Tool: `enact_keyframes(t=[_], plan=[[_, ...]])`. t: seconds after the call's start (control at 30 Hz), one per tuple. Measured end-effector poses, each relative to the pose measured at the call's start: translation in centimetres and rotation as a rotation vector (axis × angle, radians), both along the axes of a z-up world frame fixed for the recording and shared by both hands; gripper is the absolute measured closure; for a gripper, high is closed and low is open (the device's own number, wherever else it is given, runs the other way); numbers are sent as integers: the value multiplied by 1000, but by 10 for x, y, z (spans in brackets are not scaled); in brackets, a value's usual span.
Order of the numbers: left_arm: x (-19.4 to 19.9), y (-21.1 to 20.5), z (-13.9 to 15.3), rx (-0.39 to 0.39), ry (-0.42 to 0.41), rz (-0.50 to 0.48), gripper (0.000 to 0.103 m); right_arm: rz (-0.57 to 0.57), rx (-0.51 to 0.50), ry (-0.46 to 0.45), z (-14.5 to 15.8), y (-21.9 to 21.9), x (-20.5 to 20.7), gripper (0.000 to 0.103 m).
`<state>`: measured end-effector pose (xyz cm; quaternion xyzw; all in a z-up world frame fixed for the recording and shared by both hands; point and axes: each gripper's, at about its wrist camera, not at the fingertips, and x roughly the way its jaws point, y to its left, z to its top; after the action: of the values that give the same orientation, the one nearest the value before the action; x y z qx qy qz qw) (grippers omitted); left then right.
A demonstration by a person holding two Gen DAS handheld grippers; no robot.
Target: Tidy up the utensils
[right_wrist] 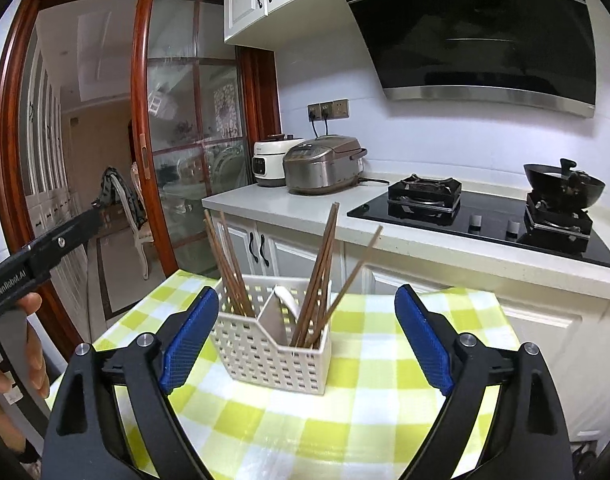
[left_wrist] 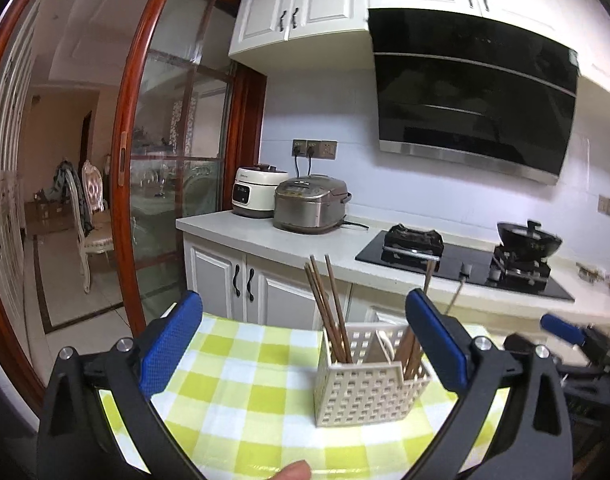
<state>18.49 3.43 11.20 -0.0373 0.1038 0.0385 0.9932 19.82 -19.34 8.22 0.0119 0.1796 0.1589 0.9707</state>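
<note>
A white perforated utensil basket point(left_wrist: 365, 392) point(right_wrist: 273, 348) stands on a green-and-white checked tablecloth point(left_wrist: 241, 392) point(right_wrist: 377, 364). A divider splits it into compartments. Brown chopsticks point(left_wrist: 329, 312) point(right_wrist: 229, 260) lean in the left one, more chopsticks point(right_wrist: 321, 276) in the right one, and a white spoon point(right_wrist: 287, 298) sits between. My left gripper point(left_wrist: 305, 344) is open and empty, held above the cloth in front of the basket. My right gripper point(right_wrist: 307, 332) is open and empty, with the basket between its blue pads point(right_wrist: 189, 336).
A counter point(right_wrist: 345, 220) behind the table carries two rice cookers point(right_wrist: 321, 162), a black gas hob point(right_wrist: 485, 220) and a wok point(right_wrist: 561, 184). A range hood point(right_wrist: 485, 28) hangs above. A red-framed glass sliding door point(right_wrist: 177, 128) stands at the left.
</note>
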Motion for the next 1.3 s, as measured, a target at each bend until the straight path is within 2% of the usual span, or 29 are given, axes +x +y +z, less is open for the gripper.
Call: enact_keyframes(t=[0.23, 0.4, 0.5, 1.3], plan=[[-19, -15, -30, 49, 52, -82, 5, 46, -11, 35, -14, -1, -17, 18], [-25, -21, -46, 89, 81, -83, 5, 52, -20, 33, -15, 1, -22, 18], [-26, -17, -48, 59, 86, -89, 5, 46, -29, 27, -15, 1, -22, 18], [-24, -20, -49, 42, 83, -85, 5, 51, -43, 25, -23, 5, -27, 18]])
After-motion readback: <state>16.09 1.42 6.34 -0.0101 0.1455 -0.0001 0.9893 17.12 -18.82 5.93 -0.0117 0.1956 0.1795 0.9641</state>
